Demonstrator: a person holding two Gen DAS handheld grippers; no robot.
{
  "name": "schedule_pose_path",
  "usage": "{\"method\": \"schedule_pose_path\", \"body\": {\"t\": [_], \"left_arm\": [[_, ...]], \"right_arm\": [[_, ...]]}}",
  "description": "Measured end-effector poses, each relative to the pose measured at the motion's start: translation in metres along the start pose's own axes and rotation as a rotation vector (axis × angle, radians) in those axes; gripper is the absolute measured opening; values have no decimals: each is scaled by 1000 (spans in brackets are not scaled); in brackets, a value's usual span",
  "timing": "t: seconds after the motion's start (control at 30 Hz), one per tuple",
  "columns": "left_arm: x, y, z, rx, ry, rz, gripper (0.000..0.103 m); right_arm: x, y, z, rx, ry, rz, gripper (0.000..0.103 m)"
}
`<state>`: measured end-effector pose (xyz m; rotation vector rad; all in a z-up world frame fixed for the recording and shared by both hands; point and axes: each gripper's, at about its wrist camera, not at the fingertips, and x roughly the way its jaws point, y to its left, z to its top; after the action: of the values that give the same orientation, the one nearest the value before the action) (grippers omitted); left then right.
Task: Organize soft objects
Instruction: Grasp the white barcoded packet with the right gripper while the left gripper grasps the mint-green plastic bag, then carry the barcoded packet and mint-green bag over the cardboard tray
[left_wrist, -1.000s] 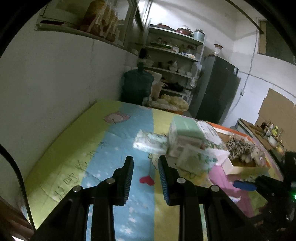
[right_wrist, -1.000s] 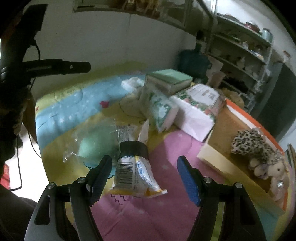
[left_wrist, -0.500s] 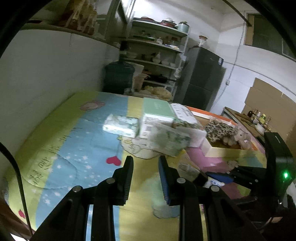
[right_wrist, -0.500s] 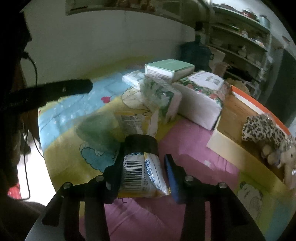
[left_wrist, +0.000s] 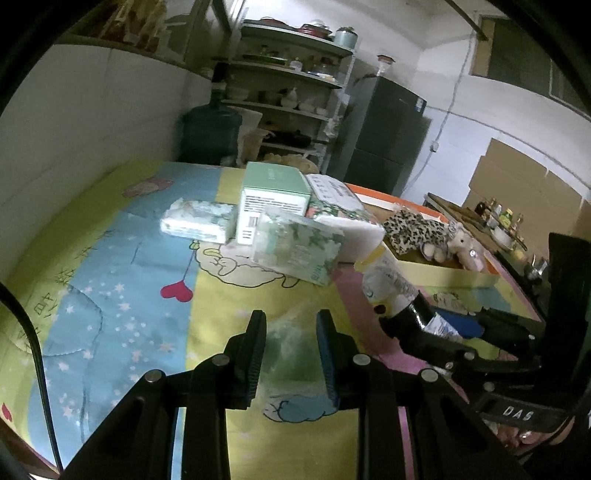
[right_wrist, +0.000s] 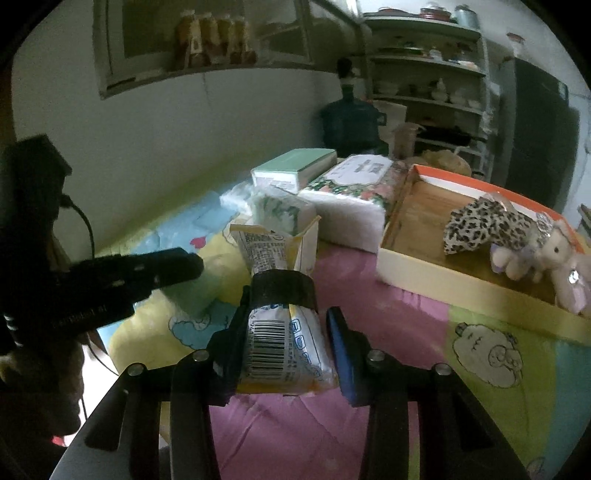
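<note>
So far only the plush toys (right_wrist: 509, 236) sit in the box (right_wrist: 461, 280) beyond the right gripper (right_wrist: 286, 325), which clamps a snack packet (right_wrist: 280, 332); left gripper (left_wrist: 291, 354) maybe straddles a clear bag (left_wrist: 295, 343), tissue packs (left_wrist: 295, 247) remain.

Green bag (left_wrist: 295, 350) blurred between left tongs (left_wrist: 291, 350); grip unclear. Shelf jars (right_wrist: 214, 40) blurred.

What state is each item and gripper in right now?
Right gripper: shut on the snack packet.
Snack packet: held, its black band just past the pads.
Left gripper: jaws apart around the clear bag, no firm grip visible.
Clear bag: on the mat, crumpled, something green inside.
Shallow box: open, holding plush toys.
Leopard plush: lying in the box.
Tissue packs: sealed, clustered on the mat.
</note>
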<state>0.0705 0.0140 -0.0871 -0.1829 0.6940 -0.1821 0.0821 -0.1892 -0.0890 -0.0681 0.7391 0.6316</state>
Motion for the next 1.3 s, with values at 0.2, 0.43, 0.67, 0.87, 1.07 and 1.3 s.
{"method": "schedule_pose_path", "body": {"t": [0.2, 0.43, 0.67, 0.87, 1.07, 1.3], "left_arm": [[1, 1, -5, 10, -11, -11, 33], [10, 4, -12, 29, 24, -33, 55], [22, 13, -16, 13, 62, -33, 55], [22, 16, -18, 32, 57, -42, 44], [19, 24, -18, 19, 60, -65, 39], [16, 24, -18, 18, 61, -65, 39]], "right_arm": [[-7, -2, -1, 24, -20, -5, 43], [-14, -1, 1, 31, -49, -2, 23], [-5, 2, -3, -13, 1, 49, 51], [-4, 17, -5, -237, 74, 53, 68], [14, 26, -8, -451, 192, 40, 64], [19, 27, -7, -431, 217, 66, 38]]}}
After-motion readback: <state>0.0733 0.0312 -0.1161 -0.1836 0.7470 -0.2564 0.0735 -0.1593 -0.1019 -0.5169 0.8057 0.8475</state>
